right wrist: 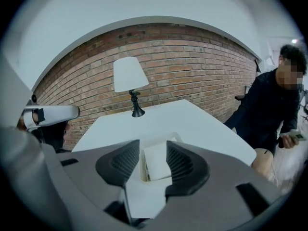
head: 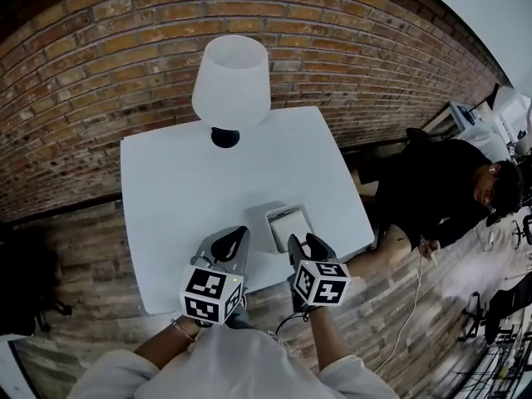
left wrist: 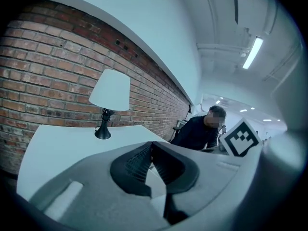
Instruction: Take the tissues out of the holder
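Head view: you stand at the near edge of a white table (head: 179, 189) set against a brick wall (head: 100, 65). A lamp (head: 230, 86) with a white shade and a black foot stands at the table's far side. The holder (head: 273, 238), a small white open-topped box, sits near the table's front edge, and the tissues (head: 288, 221) lie inside it as a flat white stack. Your left gripper (head: 237, 238) hangs over the table just left of the holder, apart from it. Your right gripper (head: 303, 243) is at the holder's near side, its tips just at the box's front rim; whether they touch it cannot be told. Each gripper carries its marker cube nearest you, left (head: 208, 293) and right (head: 322, 281). A person in black (head: 432, 189) bends over beyond the table's right edge.

Left gripper view: the jaws of your left gripper (left wrist: 151, 146) are pressed together at the tips, with nothing between them. The lamp (left wrist: 109, 102) stands ahead on the table, well apart. The right gripper's marker cube (left wrist: 240, 138) shows at the right.

Right gripper view: the jaws of your right gripper (right wrist: 153, 146) are spread. The holder (right wrist: 142, 170) and its tissues (right wrist: 156, 161) appear in the gap between them, lying lower down on the table. The pads press on nothing.
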Action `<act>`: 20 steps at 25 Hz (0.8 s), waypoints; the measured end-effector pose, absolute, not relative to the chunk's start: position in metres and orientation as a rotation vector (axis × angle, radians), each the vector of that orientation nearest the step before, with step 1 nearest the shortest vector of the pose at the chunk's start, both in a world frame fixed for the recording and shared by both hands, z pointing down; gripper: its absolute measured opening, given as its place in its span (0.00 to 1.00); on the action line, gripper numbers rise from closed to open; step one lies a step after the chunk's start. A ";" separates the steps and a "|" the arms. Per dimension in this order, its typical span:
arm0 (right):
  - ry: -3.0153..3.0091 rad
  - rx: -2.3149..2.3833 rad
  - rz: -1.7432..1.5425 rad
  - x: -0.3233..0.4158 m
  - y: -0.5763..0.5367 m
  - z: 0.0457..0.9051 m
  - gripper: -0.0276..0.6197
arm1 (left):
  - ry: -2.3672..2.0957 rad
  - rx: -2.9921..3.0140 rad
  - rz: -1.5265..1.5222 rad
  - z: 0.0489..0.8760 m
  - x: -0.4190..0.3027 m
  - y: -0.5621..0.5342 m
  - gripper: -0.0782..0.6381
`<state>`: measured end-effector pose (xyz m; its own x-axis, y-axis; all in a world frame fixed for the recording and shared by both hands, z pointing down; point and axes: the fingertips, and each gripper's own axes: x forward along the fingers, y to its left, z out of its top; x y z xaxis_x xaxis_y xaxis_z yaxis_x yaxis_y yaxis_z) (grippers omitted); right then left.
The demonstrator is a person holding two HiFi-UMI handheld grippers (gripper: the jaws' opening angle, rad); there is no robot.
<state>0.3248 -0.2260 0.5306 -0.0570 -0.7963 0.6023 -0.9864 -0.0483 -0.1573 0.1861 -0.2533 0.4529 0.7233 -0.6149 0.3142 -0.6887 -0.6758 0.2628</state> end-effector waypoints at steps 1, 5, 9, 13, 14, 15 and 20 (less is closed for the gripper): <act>-1.899 1.867 0.800 0.327 -0.229 0.534 0.31 | -1.014 2.559 0.281 0.454 0.185 -0.254 0.12; -1.878 1.780 0.804 0.333 -0.236 0.548 0.44 | -1.037 2.531 0.272 0.458 0.179 -0.258 0.12; -1.857 1.684 0.799 0.336 -0.241 0.565 0.55 | -1.075 2.499 0.257 0.461 0.172 -0.265 0.12; -1.833 1.551 0.762 0.333 -0.244 0.585 0.59 | -1.104 2.471 0.254 0.466 0.167 -0.270 0.12; -1.830 1.521 0.754 0.333 -0.244 0.590 0.60 | -1.111 2.463 0.254 0.468 0.166 -0.271 0.12; -1.829 1.495 0.747 0.332 -0.246 0.593 0.62 | -1.118 2.454 0.255 0.469 0.164 -0.271 0.12; -1.835 1.392 0.719 0.330 -0.256 0.603 0.67 | -1.157 2.405 0.256 0.479 0.157 -0.275 0.12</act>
<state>0.3302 -0.2560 0.6030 -0.1651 -0.5676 0.8066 -0.9645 0.2639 -0.0118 0.1571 -0.2750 0.4785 0.6296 -0.6915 0.3541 -0.7763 -0.5426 0.3207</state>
